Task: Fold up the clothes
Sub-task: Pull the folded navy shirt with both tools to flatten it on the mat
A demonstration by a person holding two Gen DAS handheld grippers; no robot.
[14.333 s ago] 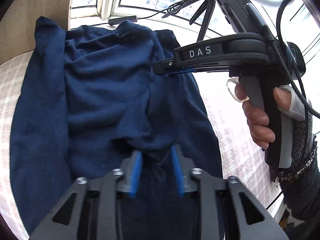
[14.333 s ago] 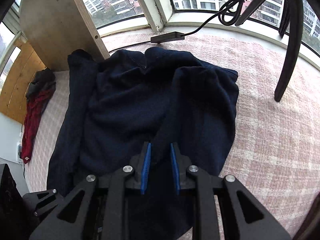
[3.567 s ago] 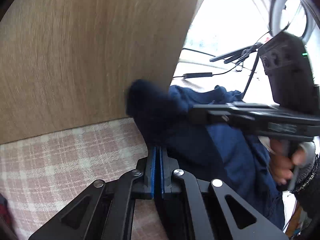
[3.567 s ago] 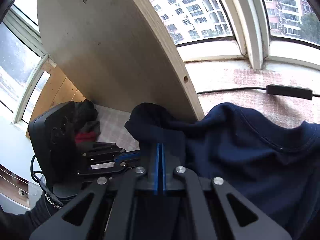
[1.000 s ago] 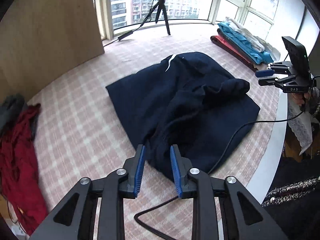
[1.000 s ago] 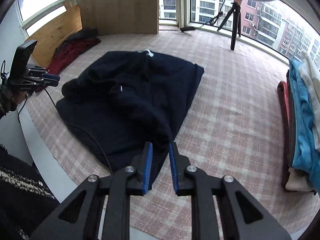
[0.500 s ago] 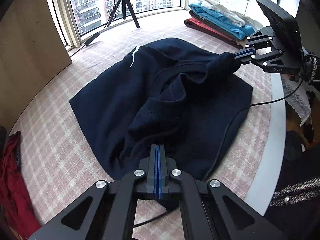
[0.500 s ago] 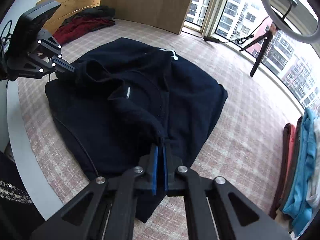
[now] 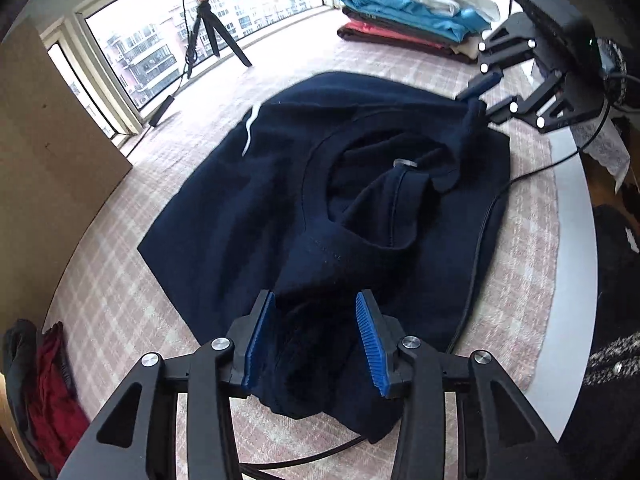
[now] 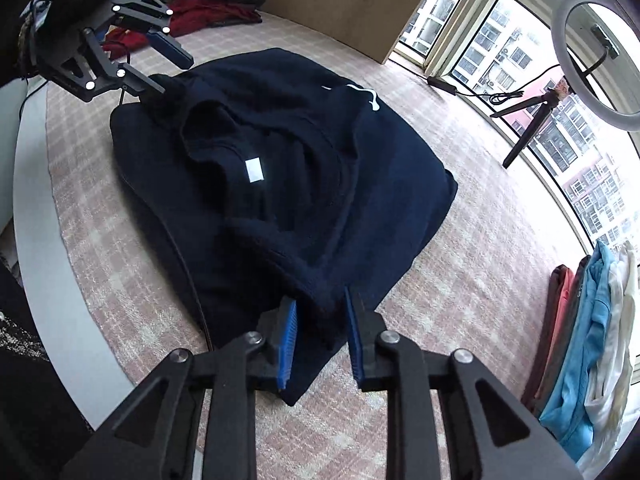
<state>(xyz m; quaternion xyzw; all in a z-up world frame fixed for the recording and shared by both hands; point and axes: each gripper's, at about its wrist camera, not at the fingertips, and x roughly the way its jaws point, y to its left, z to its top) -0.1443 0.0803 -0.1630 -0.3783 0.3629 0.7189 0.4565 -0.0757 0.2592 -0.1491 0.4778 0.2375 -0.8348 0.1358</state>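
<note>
A navy sweatshirt (image 9: 360, 200) lies bunched on the pink checked table cover, its white label (image 10: 254, 170) facing up. My left gripper (image 9: 316, 342) hangs low over the near edge. Its jaws are opening, and a thick fold of the sweatshirt lies loosely between the blue pads (image 9: 372, 344). In the right wrist view the left gripper (image 10: 170, 76) stands at the far left corner of the sweatshirt (image 10: 300, 140). My right gripper (image 10: 320, 340) is also opening, with a fold between its pads. From the left wrist view the right gripper (image 9: 478, 98) sits at the far right corner, where the cloth peaks up.
A black cable (image 9: 480, 240) runs under the sweatshirt's right side. Folded clothes (image 9: 400, 20) are stacked at the back right, and a red garment (image 9: 52, 392) lies at the left. A ring-light tripod (image 9: 204, 28) and a wooden board (image 9: 40, 160) stand behind. The white table rim (image 9: 572, 280) curves nearby.
Half a second ago both grippers were shut on folds of the sweatshirt. Now both pairs of jaws have parted, and both hands have sunk closer to the cloth.
</note>
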